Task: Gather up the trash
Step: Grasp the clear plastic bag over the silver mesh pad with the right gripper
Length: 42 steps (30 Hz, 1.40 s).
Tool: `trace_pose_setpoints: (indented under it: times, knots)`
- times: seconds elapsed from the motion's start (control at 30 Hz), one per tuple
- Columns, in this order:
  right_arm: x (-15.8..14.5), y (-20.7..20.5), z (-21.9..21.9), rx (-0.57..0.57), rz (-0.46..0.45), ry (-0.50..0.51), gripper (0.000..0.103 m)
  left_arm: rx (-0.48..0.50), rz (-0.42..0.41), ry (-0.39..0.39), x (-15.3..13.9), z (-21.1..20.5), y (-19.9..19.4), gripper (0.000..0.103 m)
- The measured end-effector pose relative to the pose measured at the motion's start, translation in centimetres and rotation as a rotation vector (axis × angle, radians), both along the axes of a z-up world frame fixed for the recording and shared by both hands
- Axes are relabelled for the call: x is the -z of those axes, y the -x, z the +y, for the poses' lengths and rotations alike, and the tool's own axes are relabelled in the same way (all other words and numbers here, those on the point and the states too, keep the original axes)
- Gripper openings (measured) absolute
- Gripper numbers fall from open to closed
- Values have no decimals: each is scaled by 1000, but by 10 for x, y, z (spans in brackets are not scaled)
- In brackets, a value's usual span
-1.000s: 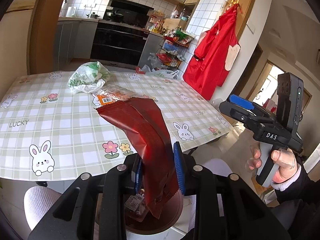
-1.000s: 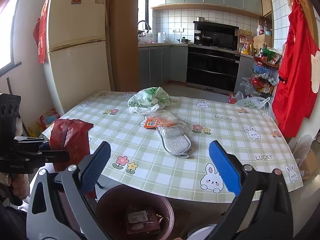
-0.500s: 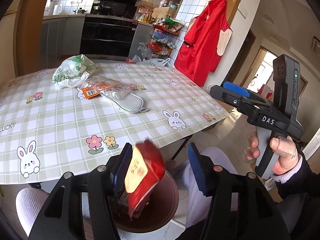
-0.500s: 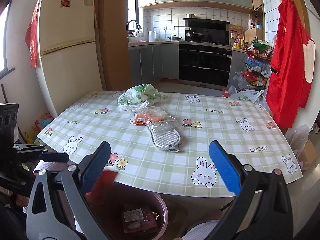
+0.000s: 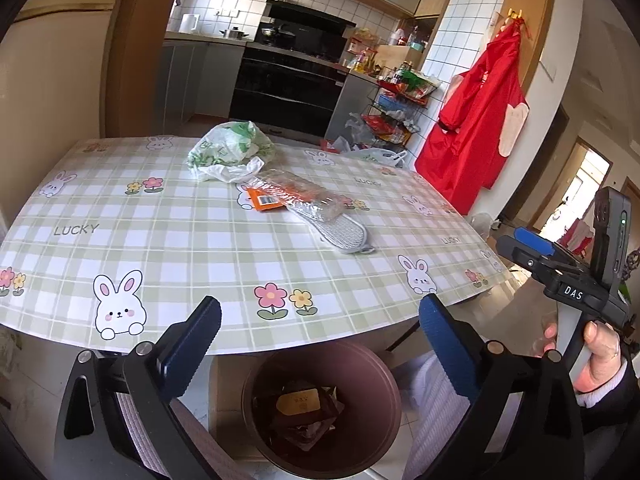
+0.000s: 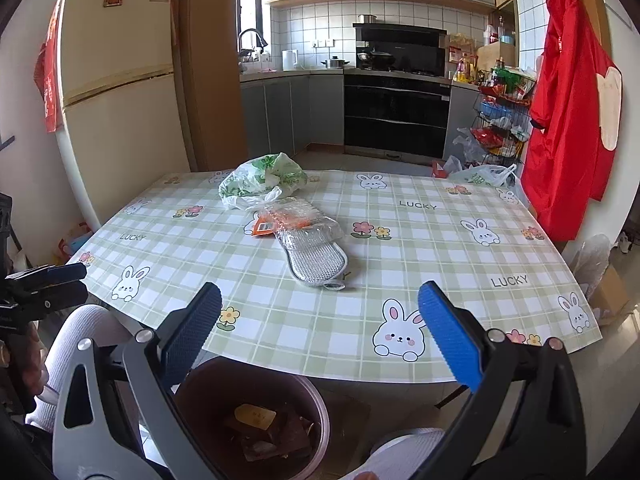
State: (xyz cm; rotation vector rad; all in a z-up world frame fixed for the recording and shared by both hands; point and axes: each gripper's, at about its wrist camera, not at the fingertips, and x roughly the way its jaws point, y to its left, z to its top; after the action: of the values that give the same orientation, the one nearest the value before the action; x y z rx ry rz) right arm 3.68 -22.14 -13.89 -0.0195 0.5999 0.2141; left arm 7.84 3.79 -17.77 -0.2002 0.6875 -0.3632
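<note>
Brown bin (image 5: 320, 408) on floor at table edge, dark red wrappers (image 5: 302, 410) inside. On the table: crumpled green-white plastic bag (image 5: 230, 150); beside it, clear packet (image 5: 296, 196) with orange label, overlapping a grey mesh pad (image 5: 346, 234).

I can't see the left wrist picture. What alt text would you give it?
An open left gripper hovers over a brown bin that holds dark red wrappers, at the edge of a bunny-print table. On the table lie a plastic bag, an orange packet and a silver mitt; the right gripper shows at far right.
</note>
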Motion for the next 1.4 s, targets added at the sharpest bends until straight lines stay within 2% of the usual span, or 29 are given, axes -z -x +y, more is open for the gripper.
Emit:
trace_pose_setpoints:
  times: [0.27,0.4,0.57,0.8,0.9,0.97,1.17,1.4]
  knots:
    - [15,-17,-1,-31,55,-13,97,-53,-4,-33,5,14,-12,97]
    - [20,-30,6,-59,48,30,97,-71,0,-46,7,21,-22,97]
    - [33,-69,23,-164,118,32,97,-105,-9,-57,9,35,-40,97]
    - [52,-136,73,-214,163,216,97,-143,-22,-64,15,52,-73,97]
    - [62,-170,92,-237,170,251,97,-150,-19,-66,18,60,-91,97]
    - [74,-195,107,-238,187,316,97,-156,-16,-66,22,66,-104,97]
    - [112,-259,143,-228,254,418,97,-170,-9,-57,37,82,-139,97]
    - [149,-306,171,-203,325,527,96,-180,15,-23,53,95,-166,97]
